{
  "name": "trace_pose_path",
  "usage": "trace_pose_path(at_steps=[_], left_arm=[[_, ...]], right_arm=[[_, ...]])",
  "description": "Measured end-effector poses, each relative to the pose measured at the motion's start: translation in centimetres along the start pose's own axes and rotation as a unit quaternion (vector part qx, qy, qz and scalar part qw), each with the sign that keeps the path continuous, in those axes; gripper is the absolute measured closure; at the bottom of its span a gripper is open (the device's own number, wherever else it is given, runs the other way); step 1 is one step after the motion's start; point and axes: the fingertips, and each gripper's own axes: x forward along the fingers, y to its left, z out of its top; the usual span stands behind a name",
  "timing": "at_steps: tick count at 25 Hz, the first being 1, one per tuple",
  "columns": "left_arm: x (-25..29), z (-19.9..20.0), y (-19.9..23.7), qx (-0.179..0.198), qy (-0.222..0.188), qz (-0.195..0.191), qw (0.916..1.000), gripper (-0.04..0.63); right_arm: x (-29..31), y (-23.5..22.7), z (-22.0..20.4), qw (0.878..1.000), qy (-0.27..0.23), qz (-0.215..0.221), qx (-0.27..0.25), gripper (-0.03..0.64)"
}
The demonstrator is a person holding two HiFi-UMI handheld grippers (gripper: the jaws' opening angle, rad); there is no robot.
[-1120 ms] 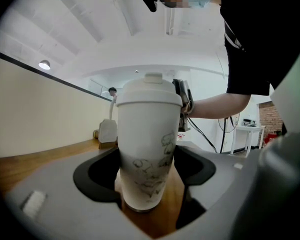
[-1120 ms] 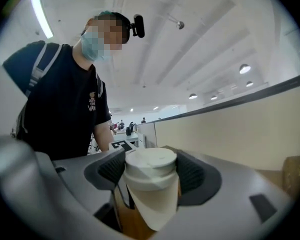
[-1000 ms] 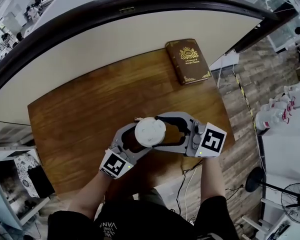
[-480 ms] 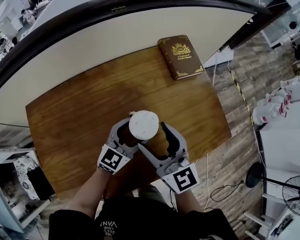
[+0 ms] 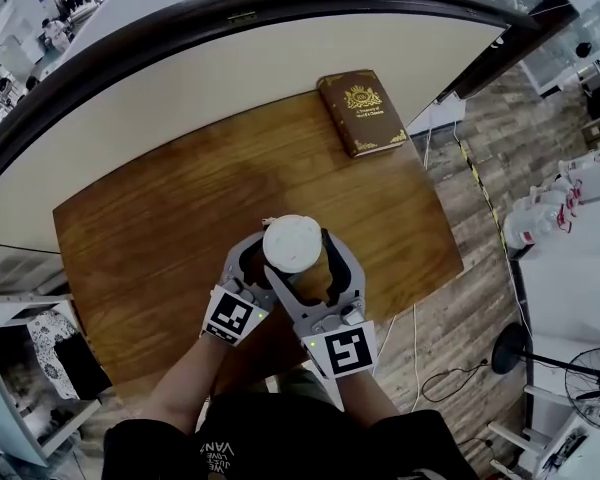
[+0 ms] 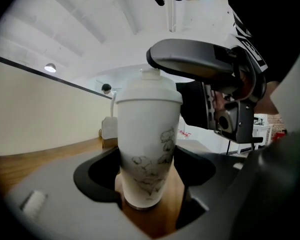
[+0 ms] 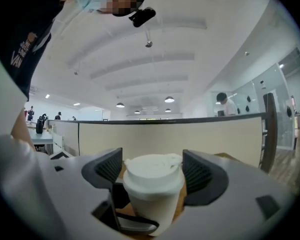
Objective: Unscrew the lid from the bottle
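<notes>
A white bottle (image 6: pixel 147 149) with a faint drawing stands upright on the wooden table (image 5: pixel 160 228). Its white lid (image 5: pixel 292 243) is on top. My left gripper (image 5: pixel 270 276) comes from the near left and is shut on the bottle's lower body (image 6: pixel 146 176). My right gripper (image 5: pixel 298 253) reaches in from the near side, higher up, level with the lid (image 7: pixel 152 166). Its jaws have just been opening. They stand either side of the lid with slim gaps, not pressing on it. In the left gripper view the right gripper (image 6: pixel 200 64) sits over the bottle top.
A brown book (image 5: pixel 365 113) with gold trim lies at the table's far right corner. A curved cream partition (image 5: pixel 230 68) runs behind the table. The table's right edge drops to a wooden floor with a fan (image 5: pixel 590 398).
My right gripper has swung round from the bottle's right side to the near side, its marker cube now toward the person. Left gripper and bottle have stayed put.
</notes>
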Motion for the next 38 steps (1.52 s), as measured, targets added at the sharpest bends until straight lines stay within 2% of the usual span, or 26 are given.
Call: trace_pose_path(at_steps=[3, 7, 12, 16, 18, 19, 21, 25, 28, 30, 32, 38], left_arm=[[0.0, -0.1, 0.1, -0.001, 0.000, -0.001, 1.0000, 0.253], [0.0, -0.1, 0.0, 0.000, -0.001, -0.004, 1.0000, 0.254], [-0.1, -0.1, 0.0, 0.007, 0.000, -0.005, 1.0000, 0.255], [-0.1, -0.1, 0.0, 0.009, 0.000, -0.009, 0.9999, 0.255], [-0.1, 0.0, 0.0, 0.011, -0.003, -0.009, 0.9999, 0.255], [0.0, 0.0, 0.0, 0.010, -0.004, -0.008, 0.9999, 0.255], [0.0, 0.0, 0.1, 0.008, -0.005, -0.008, 0.9999, 0.256], [0.0, -0.2, 0.0, 0.007, -0.004, -0.008, 0.9999, 0.256], [0.0, -0.4, 0.0, 0.005, 0.000, -0.008, 1.0000, 0.256], [0.0, -0.5, 0.0, 0.003, 0.002, -0.006, 1.0000, 0.256], [0.0, -0.6, 0.0, 0.002, 0.002, -0.004, 1.0000, 0.256], [0.1, -0.6, -0.1, 0.000, 0.004, -0.007, 1.0000, 0.256]], right_arm=[[0.5, 0.0, -0.1, 0.999, -0.003, 0.032, 0.004, 0.279], [0.7, 0.4, -0.1, 0.991, -0.015, 0.136, 0.009, 0.273], [0.3, 0.5, -0.5, 0.958, -0.004, 0.286, 0.010, 0.272], [0.3, 0.6, -0.5, 0.930, -0.007, 0.368, 0.024, 0.272], [0.2, 0.6, -0.4, 0.922, -0.010, 0.387, 0.028, 0.271], [0.2, 0.6, -0.3, 0.922, -0.012, 0.386, 0.030, 0.271], [0.3, 0.3, 0.0, 0.932, -0.022, 0.360, 0.034, 0.272], [-0.7, -0.8, 0.5, 0.970, -0.056, 0.229, 0.053, 0.272], [-1.4, -1.0, 0.6, 0.988, -0.057, 0.136, 0.047, 0.272], [-1.4, -0.7, 0.7, 0.994, -0.051, 0.091, 0.032, 0.272], [-1.1, -0.3, 0.4, 0.997, -0.040, 0.064, 0.026, 0.272], [0.7, 0.2, -0.4, 0.998, -0.007, 0.055, 0.003, 0.273]])
